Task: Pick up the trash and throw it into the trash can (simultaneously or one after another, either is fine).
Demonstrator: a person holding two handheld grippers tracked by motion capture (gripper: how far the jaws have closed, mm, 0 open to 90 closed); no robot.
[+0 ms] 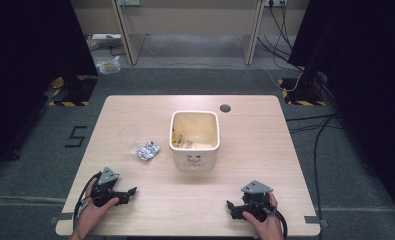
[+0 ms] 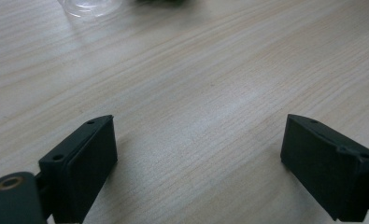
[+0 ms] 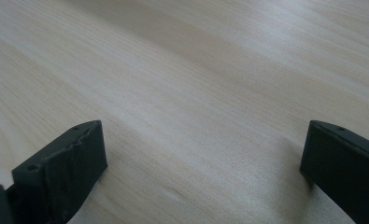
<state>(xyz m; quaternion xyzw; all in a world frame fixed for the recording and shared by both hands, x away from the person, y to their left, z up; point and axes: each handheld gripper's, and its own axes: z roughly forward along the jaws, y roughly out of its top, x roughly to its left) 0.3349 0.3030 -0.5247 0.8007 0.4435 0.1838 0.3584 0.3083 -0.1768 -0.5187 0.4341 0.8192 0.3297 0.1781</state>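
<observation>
On the pale wooden table (image 1: 135,220), near its front edge: 2 handheld grippers, each resting low on the wood, jaws spread wide and holding nothing. Left gripper (image 1: 131,191) at the front left corner, jaws aimed toward the table's middle; right gripper (image 1: 230,205) at the front right, jaws aimed leftward. Seen along the left gripper (image 2: 198,149), 2 black jaws standing well apart over bare wood grain, with the rim of a clear plastic piece (image 2: 89,6) at the top edge. Seen along the right gripper (image 3: 203,154), the same wide gap and plain wood between.

Further up the table, left of centre: a small crumpled wrapper (image 1: 148,150), silvery with dark print, lying just beside the cream-coloured bin (image 1: 195,156) and apart from it. Touching or almost touching the wrapper on its far left side, a clear plastic piece (image 1: 131,136), faint against the wood. Inside the bin, a few scraps already at the bottom.

Judged by its look: very light, thin, crinkly, likely to slide or collapse under a pinch instead of resisting. Little risk of damage; more risk of skating away on the smooth wood. Best taken across a raised fold near its middle, jaws brought down low on either side and closed firmly. Clear piece probably just as light and more slippery.

Both hands curled around the gripper bodies, forearms entering from the bottom edge, wrists low; left gripper nearer the wrapper.
</observation>
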